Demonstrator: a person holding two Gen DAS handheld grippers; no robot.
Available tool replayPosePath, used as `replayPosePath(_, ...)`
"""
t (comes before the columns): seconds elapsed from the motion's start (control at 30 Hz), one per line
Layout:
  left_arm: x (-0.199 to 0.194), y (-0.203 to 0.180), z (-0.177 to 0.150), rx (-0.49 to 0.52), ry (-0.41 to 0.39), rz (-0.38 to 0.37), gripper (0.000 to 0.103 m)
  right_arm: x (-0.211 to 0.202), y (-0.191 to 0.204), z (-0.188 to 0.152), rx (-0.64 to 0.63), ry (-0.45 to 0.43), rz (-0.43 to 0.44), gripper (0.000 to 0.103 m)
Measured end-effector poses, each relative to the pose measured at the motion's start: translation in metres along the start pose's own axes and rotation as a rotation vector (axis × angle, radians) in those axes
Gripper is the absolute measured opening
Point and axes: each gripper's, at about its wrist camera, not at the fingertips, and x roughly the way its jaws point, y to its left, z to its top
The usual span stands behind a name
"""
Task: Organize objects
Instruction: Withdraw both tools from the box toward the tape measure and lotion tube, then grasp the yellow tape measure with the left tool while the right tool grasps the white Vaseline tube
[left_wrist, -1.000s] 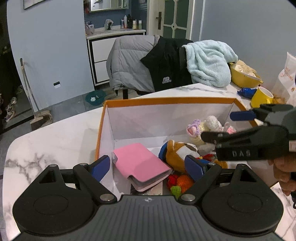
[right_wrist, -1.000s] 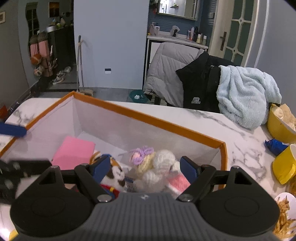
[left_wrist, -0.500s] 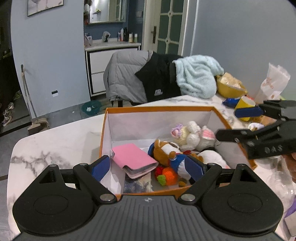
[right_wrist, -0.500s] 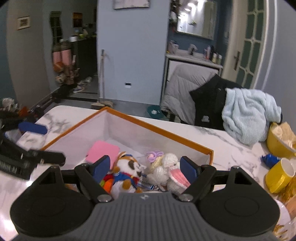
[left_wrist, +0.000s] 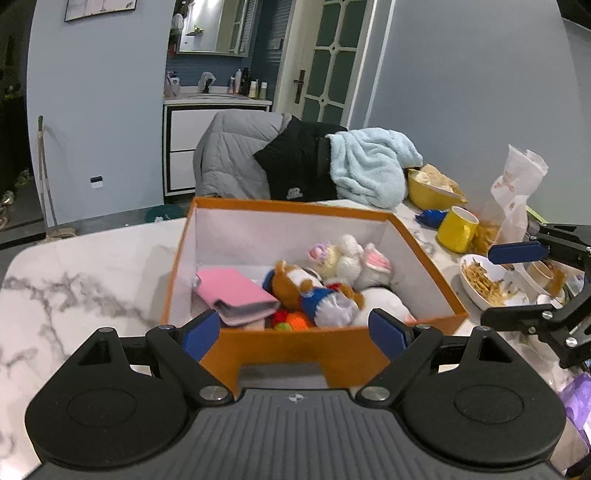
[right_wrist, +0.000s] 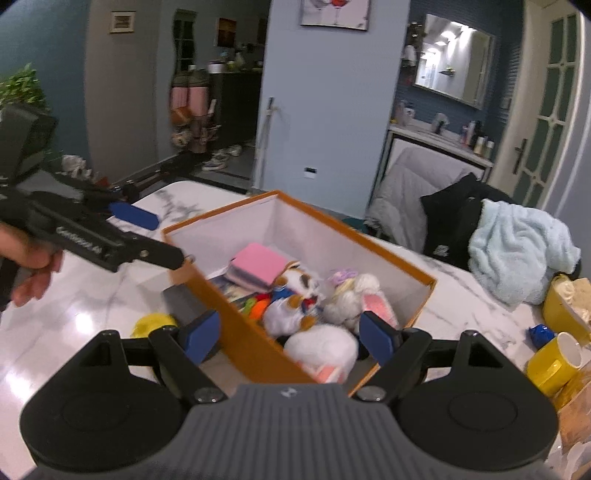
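Both grippers back from orange box (left_wrist: 306, 343)

The orange box (left_wrist: 295, 343) hides the toys' lower parts; the purple item (left_wrist: 576, 402) is cut off

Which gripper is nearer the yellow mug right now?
The right gripper. In the left wrist view it hangs open just beyond the orange box's right side, near the yellow mug. The left gripper sits open at the box's near wall, farther off.

Marble table (left_wrist: 92, 266) w/ orange box (left_wrist: 295, 347)
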Motion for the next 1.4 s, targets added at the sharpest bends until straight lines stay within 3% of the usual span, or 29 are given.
replayPosePath(0.37, 0.011, 0.002, -0.050, 0.005, 0.081, 0.012, 0.103, 0.023, 0.021, -0.051, -0.048, 0.098, 0.124, 0.087)
replayPosePath(0.6, 0.024, 0.003, -0.070, 0.013, 0.110, 0.015, 0.103, 0.053, 0.042, -0.087, -0.075, 0.223, 0.289, 0.087)
replayPosePath(0.8, 0.032, -0.001, -0.077, 0.049, 0.127, 0.008, 0.103, 0.072, 0.055, -0.115, -0.081, 0.305, 0.341, 0.087)
replayPosePath(0.87, 0.034, -0.001, -0.078, 0.049, 0.134, -0.004, 0.101, 0.078, 0.057, -0.123, -0.090, 0.329, 0.350, 0.087)
replayPosePath(1.0, 0.040, 0.000, -0.080, 0.052, 0.152, -0.011, 0.086, 0.075, 0.058, -0.129, -0.121, 0.294, 0.354, 0.087)
replayPosePath(1.2, 0.044, 0.000, -0.084, 0.064, 0.167, -0.003, 0.075, 0.069, 0.054, -0.129, -0.152, 0.274, 0.346, 0.071)
replayPosePath(1.27, 0.044, 0.001, -0.084, 0.057, 0.165, -0.003, 0.073, 0.067, 0.052, -0.131, -0.156, 0.264, 0.342, 0.056)
replayPosePath(1.4, 0.044, 0.002, -0.084, 0.053, 0.166, -0.006, 0.072, 0.063, 0.050, -0.134, -0.162, 0.253, 0.328, 0.056)
